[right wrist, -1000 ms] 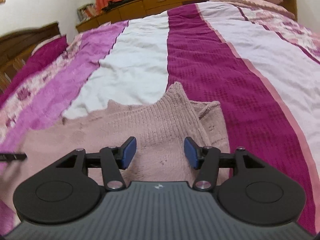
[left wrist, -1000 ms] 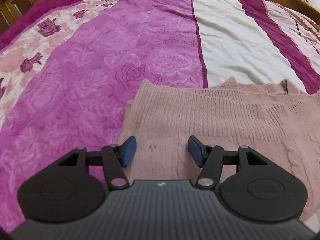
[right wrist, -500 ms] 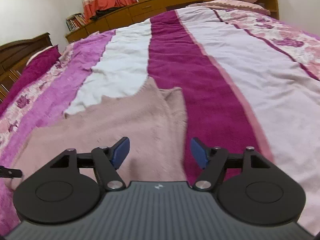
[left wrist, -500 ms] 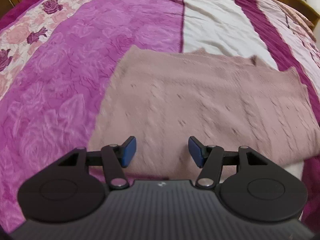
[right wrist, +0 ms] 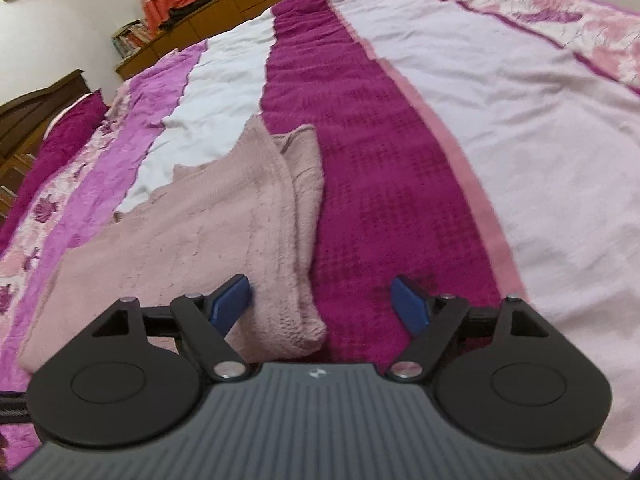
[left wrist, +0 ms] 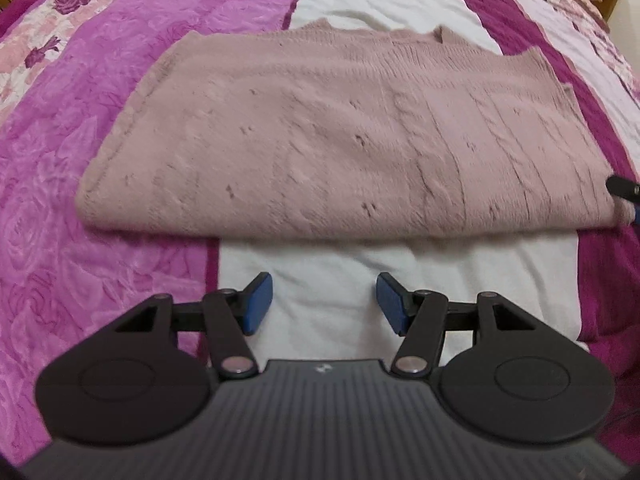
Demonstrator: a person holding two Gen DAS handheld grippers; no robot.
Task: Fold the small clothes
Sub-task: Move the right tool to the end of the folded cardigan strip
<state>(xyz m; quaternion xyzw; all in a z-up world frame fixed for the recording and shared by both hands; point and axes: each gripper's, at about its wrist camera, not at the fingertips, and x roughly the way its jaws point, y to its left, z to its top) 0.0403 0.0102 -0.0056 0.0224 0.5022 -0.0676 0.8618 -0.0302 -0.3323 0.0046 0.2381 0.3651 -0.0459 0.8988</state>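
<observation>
Lying folded across the bed (left wrist: 400, 288), the pink sweater (left wrist: 344, 140) is free: left tongs (left wrist: 324, 304) half open, empty; right tongs (right wrist: 322, 304) opening, straddling its corner untouched, likely releasing.

Bare bedspread (left wrist: 360, 264) lies open all around the folded sweater (left wrist: 344, 140), the only obstacle on the bed.

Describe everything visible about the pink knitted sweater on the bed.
The sweater is dusty-pink knit with cable ribs and small eyelet holes. It lies folded into a flat, wide rectangle, layered, with a rounded fold along the near edge and a second layer peeking out at its right end. It rests on the striped bedspread. No gripper pads touch it.
</observation>
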